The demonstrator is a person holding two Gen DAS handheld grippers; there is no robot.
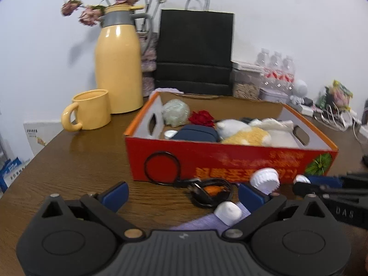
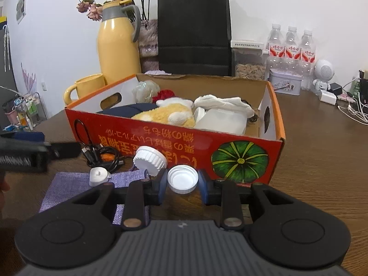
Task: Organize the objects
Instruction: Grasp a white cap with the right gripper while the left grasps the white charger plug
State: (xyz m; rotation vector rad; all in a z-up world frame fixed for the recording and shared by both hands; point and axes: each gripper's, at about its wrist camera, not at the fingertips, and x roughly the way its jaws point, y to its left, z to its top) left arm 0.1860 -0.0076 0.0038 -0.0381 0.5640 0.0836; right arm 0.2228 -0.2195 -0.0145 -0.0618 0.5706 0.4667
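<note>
I'm pinching a white screw cap (image 2: 182,179) in my right claw (image 2: 182,181), open side up, just above the worktop (image 2: 322,161). My left claw (image 1: 181,194) is hanging spread w/ nothing in it, the black cable (image 1: 207,189) just ahead. Two more white caps (image 2: 150,157) are lying on the purple cloth (image 2: 69,186). The red pumpkin-print carton (image 2: 230,151) is sitting straight ahead, so the right claw's nearer. Its writing's upside down, can't read it.

The box (image 2: 161,138) sits mid-table (image 2: 322,149), with the plush (image 2: 165,112) inside. Behind it, left to right, stand the mug (image 2: 88,87), jug (image 2: 117,46), bag (image 2: 194,32) and bottles (image 2: 291,46). Before it lie the cable (image 2: 103,155), cloth (image 2: 76,184) and caps; one cap (image 2: 182,179) sits between my right tongs (image 2: 182,184).
</note>
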